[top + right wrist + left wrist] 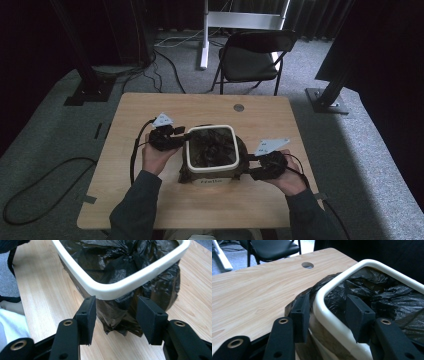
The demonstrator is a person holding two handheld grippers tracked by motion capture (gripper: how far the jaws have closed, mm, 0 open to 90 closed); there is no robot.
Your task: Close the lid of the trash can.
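Observation:
A small bin with a white rim stands in the middle of the wooden table, lined with a crumpled black bag that spills over the outside. My left gripper is at the bin's left side. In the left gripper view it is open and straddles the rim, one jaw outside, one inside over the bag. My right gripper is at the bin's near right corner. It is open just under the rim, with the overhanging bag between its jaws, not pinched.
A round cable hole sits near the table's far edge. A black folding chair stands behind the table, beside a white stand. Cables lie on the grey carpet at left. A white label marks the bin's front.

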